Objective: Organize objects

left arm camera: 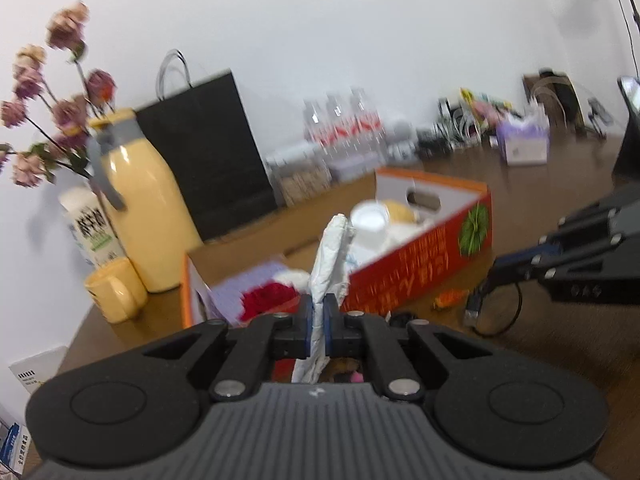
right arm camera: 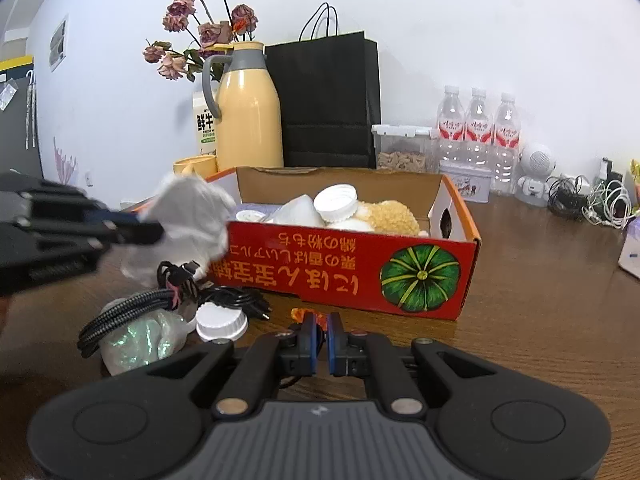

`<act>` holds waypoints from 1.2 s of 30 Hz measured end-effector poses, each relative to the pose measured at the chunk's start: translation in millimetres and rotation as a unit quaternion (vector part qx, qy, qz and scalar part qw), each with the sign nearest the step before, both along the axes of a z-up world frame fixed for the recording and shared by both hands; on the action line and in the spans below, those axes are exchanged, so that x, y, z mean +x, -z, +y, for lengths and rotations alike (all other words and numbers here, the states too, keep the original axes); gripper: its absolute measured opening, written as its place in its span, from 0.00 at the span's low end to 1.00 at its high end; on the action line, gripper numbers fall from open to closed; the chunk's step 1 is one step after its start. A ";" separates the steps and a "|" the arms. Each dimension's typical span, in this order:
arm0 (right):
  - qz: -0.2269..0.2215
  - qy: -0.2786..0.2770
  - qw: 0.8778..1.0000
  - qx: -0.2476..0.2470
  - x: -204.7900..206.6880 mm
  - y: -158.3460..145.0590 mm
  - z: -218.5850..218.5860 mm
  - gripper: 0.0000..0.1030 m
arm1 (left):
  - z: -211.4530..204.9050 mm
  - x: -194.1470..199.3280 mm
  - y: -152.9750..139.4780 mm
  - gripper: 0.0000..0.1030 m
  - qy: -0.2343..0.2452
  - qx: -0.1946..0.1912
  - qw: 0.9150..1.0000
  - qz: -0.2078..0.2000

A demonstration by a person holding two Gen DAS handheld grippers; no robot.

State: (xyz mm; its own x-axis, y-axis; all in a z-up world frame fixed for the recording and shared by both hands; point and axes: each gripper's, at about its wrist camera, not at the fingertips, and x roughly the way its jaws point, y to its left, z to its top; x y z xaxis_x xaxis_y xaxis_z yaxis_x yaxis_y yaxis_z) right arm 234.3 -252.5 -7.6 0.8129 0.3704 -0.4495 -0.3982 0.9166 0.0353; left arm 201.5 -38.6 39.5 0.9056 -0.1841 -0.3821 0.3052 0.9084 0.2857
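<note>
A crumpled white wrapper (left arm camera: pixel 330 264) is pinched between the pressed-together fingers of the left tool (left arm camera: pixel 319 320) and is held in the air at the near left corner of the red cardboard box (right arm camera: pixel 348 264), not yet inside it. In the box, a white bottle cap (right arm camera: pixel 335 202), other white items and a tan fuzzy object (right arm camera: pixel 394 216) are already gathered, so part of the sorting is judged to be done.

The right tool (right arm camera: pixel 321 334) is kept low over the desk (right arm camera: pixel 540 300) in front of the box; its fingers are drawn close with only a narrow gap, and a small orange item (right arm camera: pixel 302 314) lies just past their tips. Whether anything is gripped cannot be told.

Still left on the desk to the left are a loose white cap (right arm camera: pixel 221 322), a braided black cable (right arm camera: pixel 132 312), a thinner black cord (right arm camera: pixel 236 300) and a clear bag with greenish contents (right arm camera: pixel 140 344). These are judged to be the remaining work.

Behind the box, a yellow thermos (right arm camera: pixel 248 120), a black paper bag (right arm camera: pixel 328 100) and water bottles (right arm camera: pixel 478 128) are lined up by the wall.
</note>
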 end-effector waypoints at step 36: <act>-0.007 0.061 0.994 0.088 183.3 -37.6 36.1 0.04 | 50.3 190.4 2.3 0.06 -0.103 -0.272 0.941 0.172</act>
